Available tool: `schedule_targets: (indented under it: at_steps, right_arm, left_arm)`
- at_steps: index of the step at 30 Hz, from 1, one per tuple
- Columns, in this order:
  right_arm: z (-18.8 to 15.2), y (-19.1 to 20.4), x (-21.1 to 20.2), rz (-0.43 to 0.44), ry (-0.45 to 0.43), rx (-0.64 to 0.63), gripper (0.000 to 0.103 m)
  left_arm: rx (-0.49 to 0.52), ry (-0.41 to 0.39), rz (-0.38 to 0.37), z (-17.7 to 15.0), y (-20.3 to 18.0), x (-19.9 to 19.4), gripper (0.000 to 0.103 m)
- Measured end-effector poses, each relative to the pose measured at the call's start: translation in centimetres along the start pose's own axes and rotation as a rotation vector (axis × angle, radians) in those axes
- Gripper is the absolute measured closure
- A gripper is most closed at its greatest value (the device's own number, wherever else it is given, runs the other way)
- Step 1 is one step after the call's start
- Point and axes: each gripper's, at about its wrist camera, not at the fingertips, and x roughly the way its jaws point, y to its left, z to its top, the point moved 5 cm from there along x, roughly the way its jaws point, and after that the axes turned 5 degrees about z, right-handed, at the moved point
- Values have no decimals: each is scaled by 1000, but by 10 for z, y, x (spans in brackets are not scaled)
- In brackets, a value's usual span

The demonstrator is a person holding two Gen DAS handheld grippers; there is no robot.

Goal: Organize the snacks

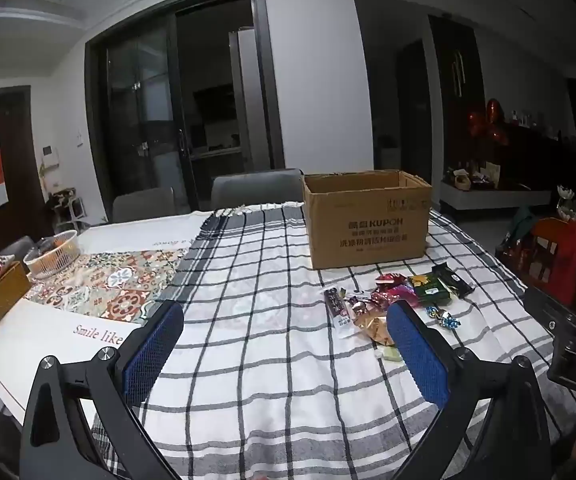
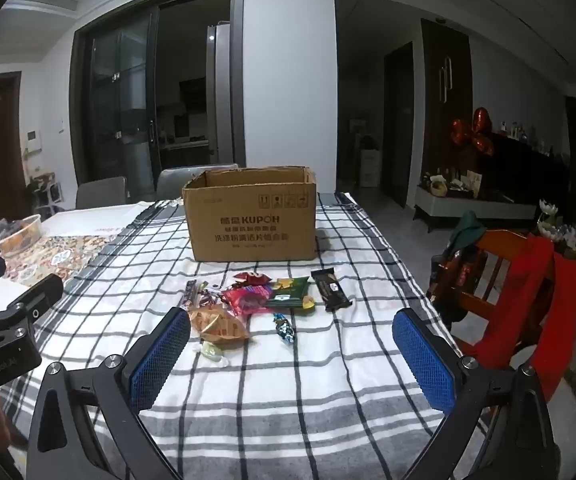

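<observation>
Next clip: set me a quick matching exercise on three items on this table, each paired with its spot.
Items:
1. brown cardboard box
2. black rectangular snack bar
3. white wire basket

Places:
A. right end of the snack pile
B. far left, on the patterned runner
C. behind the snacks, open top

Pairs: 1-C, 2-A, 3-B

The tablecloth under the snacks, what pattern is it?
The tablecloth is white with grey and black checked lines, clearest in the right wrist view.
</observation>
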Motion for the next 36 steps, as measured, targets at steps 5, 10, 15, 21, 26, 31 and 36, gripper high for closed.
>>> schedule_targets:
  at_steps: [5,10,15,21,26,31,36]
  right_arm:
    - [1,-1,-1,3,-2,0,1]
    - [0,3,-2,6,-5,-3,1]
    - [0,3,0,8,-8,1,1]
    - [-1,2,2,10,-9,-16,1]
    - [-1,2,1,16,-13,-23,1]
    - [-1,3,0,17,-15,-21,1]
    - [1,-1,-2,19,-23,-8,1]
  left_arm:
    - [-23,-26,-9,4,7,0,0]
    - [-13,-56,-1,4,4,-9,0]
    - [-13,-68,-5,4,5,-11,0]
    - [-22,-70,-13,5,3,-9,0]
    - [-26,-73,-20,5,2,-10,0]
    - [-21,-81,-19,7,1,-12,0]
    - [-11,-87,-22,8,-3,-14,0]
